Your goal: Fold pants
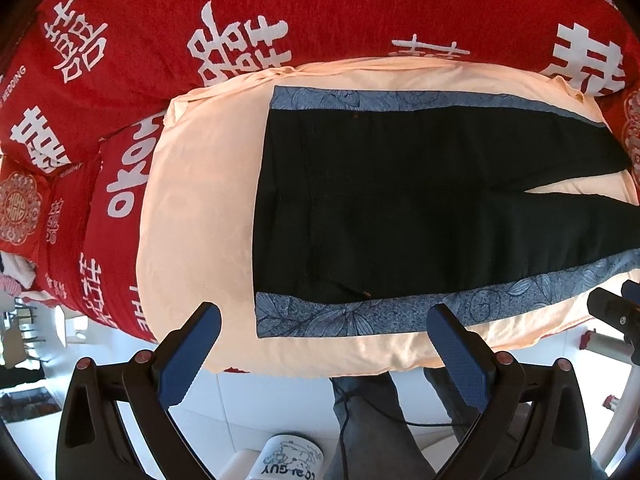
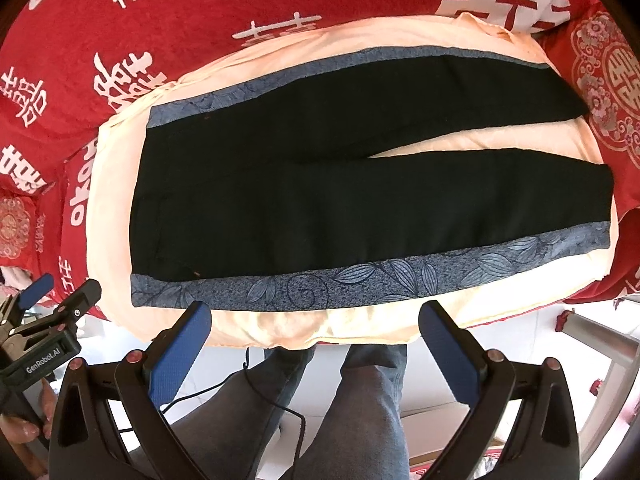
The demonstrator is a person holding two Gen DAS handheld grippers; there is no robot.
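Note:
Black pants (image 1: 400,200) with blue leaf-patterned side stripes lie flat and unfolded on a cream cloth (image 1: 192,208), waistband to the left, both legs stretching right. They also show in the right wrist view (image 2: 320,200). My left gripper (image 1: 324,324) is open and empty, hovering just in front of the near side stripe by the waistband. My right gripper (image 2: 316,320) is open and empty, in front of the near stripe at mid-leg. The left gripper also shows at the left edge of the right wrist view (image 2: 60,292).
The cream cloth covers a cushion on a red bedspread (image 1: 160,40) with white characters. The bed's near edge drops to a white floor (image 1: 280,408). The person's legs in grey jeans (image 2: 360,400) and a black cable (image 2: 280,404) are below the grippers.

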